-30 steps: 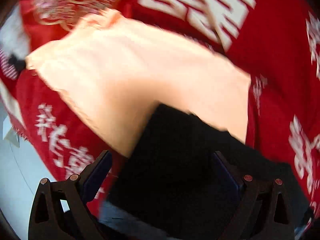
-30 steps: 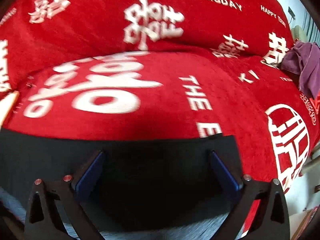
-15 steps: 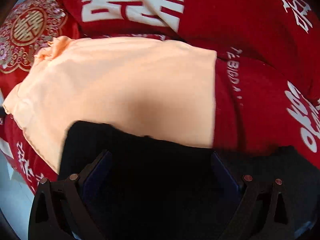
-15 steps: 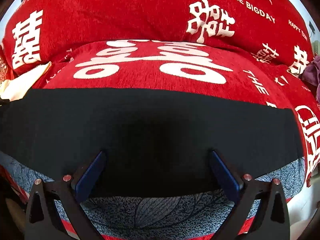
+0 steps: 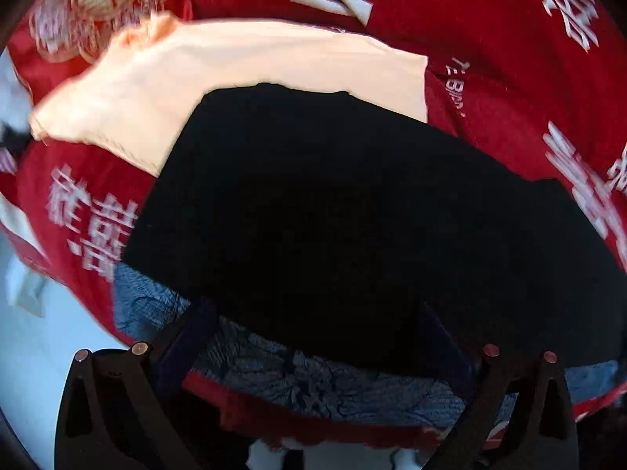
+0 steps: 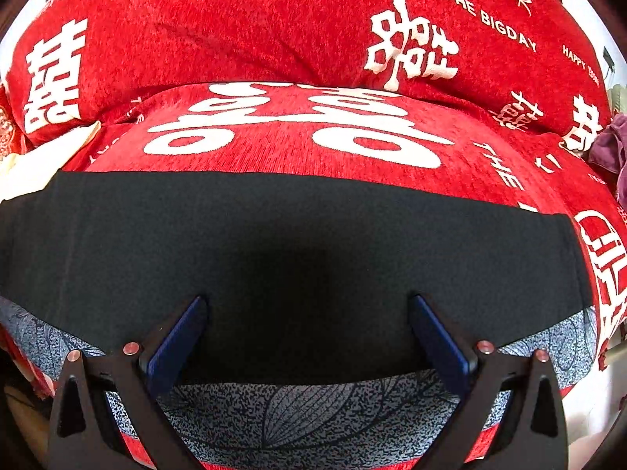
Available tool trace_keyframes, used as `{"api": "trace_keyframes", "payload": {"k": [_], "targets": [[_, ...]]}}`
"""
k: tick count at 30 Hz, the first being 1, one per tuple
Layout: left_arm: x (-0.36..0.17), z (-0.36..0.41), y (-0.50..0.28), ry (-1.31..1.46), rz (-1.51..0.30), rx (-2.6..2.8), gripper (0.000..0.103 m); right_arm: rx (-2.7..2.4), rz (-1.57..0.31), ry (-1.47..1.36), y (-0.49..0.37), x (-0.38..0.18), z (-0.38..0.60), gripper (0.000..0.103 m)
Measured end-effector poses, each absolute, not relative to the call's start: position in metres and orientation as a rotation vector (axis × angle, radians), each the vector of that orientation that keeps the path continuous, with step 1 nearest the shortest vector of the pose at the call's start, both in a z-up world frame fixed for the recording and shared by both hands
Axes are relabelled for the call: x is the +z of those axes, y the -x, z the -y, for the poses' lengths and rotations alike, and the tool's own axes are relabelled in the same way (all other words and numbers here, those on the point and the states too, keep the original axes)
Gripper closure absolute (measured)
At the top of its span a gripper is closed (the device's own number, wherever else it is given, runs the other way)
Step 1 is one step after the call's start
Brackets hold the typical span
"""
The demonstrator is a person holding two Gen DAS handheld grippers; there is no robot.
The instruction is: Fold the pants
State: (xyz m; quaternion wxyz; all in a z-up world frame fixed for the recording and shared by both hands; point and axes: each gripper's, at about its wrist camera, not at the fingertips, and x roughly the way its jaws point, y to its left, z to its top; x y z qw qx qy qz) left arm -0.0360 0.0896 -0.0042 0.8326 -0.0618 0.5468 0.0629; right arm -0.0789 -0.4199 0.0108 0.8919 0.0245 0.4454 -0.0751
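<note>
Black pants (image 6: pixel 282 235) lie flat across the red sofa cover (image 6: pixel 274 39); left gripper (image 5: pixel 313 337) and right gripper (image 6: pixel 305 325) both hover spread apart, holding nothing

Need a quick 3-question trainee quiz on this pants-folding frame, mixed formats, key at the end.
1. True or false: the right gripper is shut on the black pants.
2. What does the far left corner of the pants overlap in the left wrist view? A) peach garment B) purple cloth C) bare floor
3. Fill in: the pants lie on a ___ cover with white lettering.

Key: 1 false; 2 A; 3 red.
</note>
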Motion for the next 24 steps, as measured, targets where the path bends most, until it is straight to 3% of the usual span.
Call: {"api": "trace_keyframes", "payload": {"k": [3, 7, 12, 17, 24], "targets": [[0.005, -0.067, 0.041, 0.135, -1.156, 0.073, 0.001, -0.178, -0.985, -0.067, 0.077, 0.021, 0.419, 0.0], [0.005, -0.016, 0.047, 0.039, -1.152, -0.039, 0.001, -0.062, -0.908, -0.035, 0.094, 0.045, 0.38, 0.0], [-0.012, 0.011, 0.04, -0.09, -1.143, 0.01, 0.0, 0.006, -1.026, 0.152, 0.094, 0.012, 0.335, 0.0], [0.007, 0.024, 0.027, -0.036, -1.169, -0.045, 0.0, -0.022, -1.023, 0.028, 0.098, 0.021, 0.366, 0.0], [0.029, 0.13, 0.026, -0.151, -1.131, -0.263, 0.0, -0.154, -0.982, -0.188, 0.128, 0.042, 0.451, 0.0]]}}
